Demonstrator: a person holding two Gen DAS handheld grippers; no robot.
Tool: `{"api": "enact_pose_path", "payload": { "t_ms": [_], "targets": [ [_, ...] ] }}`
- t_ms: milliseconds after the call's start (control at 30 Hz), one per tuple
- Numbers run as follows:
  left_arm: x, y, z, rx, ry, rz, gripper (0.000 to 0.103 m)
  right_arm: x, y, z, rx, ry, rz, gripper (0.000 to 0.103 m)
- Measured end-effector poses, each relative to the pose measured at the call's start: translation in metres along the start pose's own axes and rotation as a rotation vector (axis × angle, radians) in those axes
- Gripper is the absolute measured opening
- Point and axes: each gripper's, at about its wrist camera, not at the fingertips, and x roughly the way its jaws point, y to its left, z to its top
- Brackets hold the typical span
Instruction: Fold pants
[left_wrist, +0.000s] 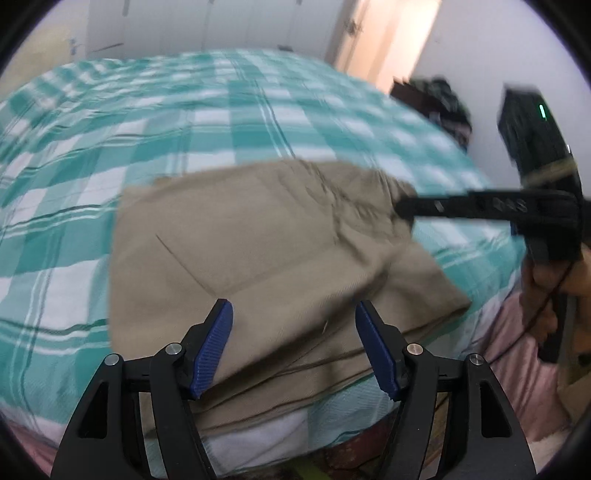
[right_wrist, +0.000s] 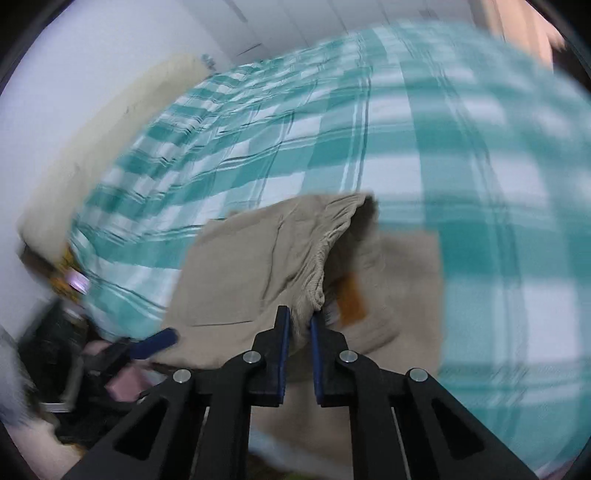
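The beige pants (left_wrist: 258, 251) lie folded in layers on the bed, near its front edge. My left gripper (left_wrist: 293, 321) is open, its blue pads on either side of the near folded edge, holding nothing. My right gripper (right_wrist: 299, 325) is shut on the elastic waistband of the pants (right_wrist: 295, 251) and holds that part lifted above the layer below. In the left wrist view the right gripper (left_wrist: 402, 210) reaches in from the right onto the pants' far right corner. A blue pad of the left gripper (right_wrist: 155, 343) shows at the lower left of the right wrist view.
The bed wears a teal and white checked sheet (left_wrist: 184, 110), with a pink layer (left_wrist: 517, 332) at its near right edge. A cream headboard or cushion (right_wrist: 92, 147) runs along the wall. Dark clutter (left_wrist: 439, 99) sits past the bed's far right corner.
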Motion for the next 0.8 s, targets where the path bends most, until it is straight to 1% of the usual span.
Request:
{"api": "enact_pose_path", "payload": {
  "t_ms": [33,67,100,133,167,233,267,300,367,400,467,500,533,567,600,800],
  "targets": [
    [0.011,-0.003,0.0,0.017,0.03,0.005,0.07,0.01,-0.008,0.001,0.0,0.016,-0.044,0.01],
    [0.024,-0.008,0.0,0.042,0.058,0.024,0.07,0.025,-0.022,-0.002,0.048,0.057,-0.044,0.01],
    [0.033,-0.012,0.0,0.065,0.075,0.052,0.07,0.034,-0.033,-0.006,0.098,0.079,-0.021,0.01],
    [0.035,-0.014,0.0,0.066,0.075,0.054,0.07,0.032,-0.045,-0.011,0.127,0.076,0.003,0.01],
    [0.032,-0.014,0.001,0.052,0.07,0.047,0.07,0.028,-0.049,-0.013,0.149,0.067,0.025,0.01],
    [0.021,-0.012,0.003,0.002,0.047,-0.029,0.07,0.022,-0.048,-0.013,0.14,0.064,0.03,0.01],
    [0.017,-0.009,0.004,-0.029,0.03,-0.054,0.07,0.021,-0.047,-0.012,0.141,0.075,0.046,0.01],
    [0.017,-0.007,0.005,-0.043,0.026,-0.058,0.07,0.02,-0.051,-0.012,0.163,0.088,0.061,0.011],
    [0.026,-0.004,0.005,-0.056,0.062,-0.047,0.069,0.02,-0.061,-0.012,0.246,0.096,0.108,0.019],
    [0.033,-0.005,0.004,-0.046,0.083,-0.034,0.069,0.019,-0.068,-0.013,0.294,0.099,0.124,0.021],
    [0.037,-0.009,0.005,-0.021,0.082,-0.019,0.069,0.018,-0.081,-0.019,0.402,0.104,0.168,0.024],
    [0.037,-0.011,0.006,-0.017,0.083,-0.015,0.069,0.017,-0.084,-0.022,0.432,0.112,0.184,0.026],
    [0.038,-0.011,0.008,-0.019,0.083,-0.019,0.069,0.018,-0.087,-0.027,0.457,0.13,0.199,0.034],
    [0.039,-0.011,0.008,-0.024,0.083,-0.024,0.069,0.018,-0.088,-0.03,0.463,0.14,0.202,0.041],
    [0.039,-0.011,0.009,-0.029,0.083,-0.026,0.069,0.019,-0.09,-0.033,0.464,0.142,0.212,0.042],
    [0.041,-0.011,0.01,-0.022,0.084,-0.02,0.069,0.038,-0.091,-0.022,0.418,0.139,0.188,0.045]
  ]
}}
